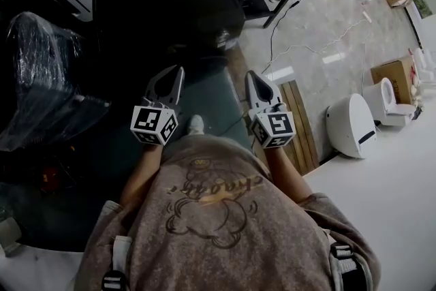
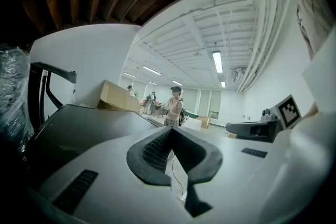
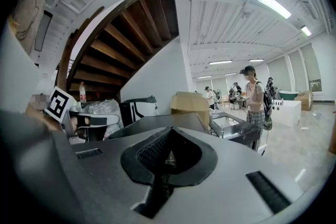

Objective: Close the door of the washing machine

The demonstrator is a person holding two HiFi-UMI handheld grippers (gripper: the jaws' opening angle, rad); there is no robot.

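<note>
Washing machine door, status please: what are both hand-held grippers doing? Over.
Left hand-held gripper shut, empty; right hand-held gripper shut, empty. Both touching nothing. Washing machine door not discernible; dark cabinet ahead.

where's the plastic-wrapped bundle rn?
Head view, far left: the plastic-wrapped bundle lies left of the left gripper, apart from it. Also at the left gripper view's left edge.

Head view: I see 1 white oval ceramic toilet (image 1: pixel 351 125) on the pale floor, just right of a slatted wooden pallet (image 1: pixel 298 125). Brown cardboard box (image 1: pixel 393 75) is behind it. Dark bundle in clear plastic wrap (image 1: pixel 41 78) is far left. Right gripper view: 1 person in a checked shirt (image 3: pixel 254 99) is standing.
</note>
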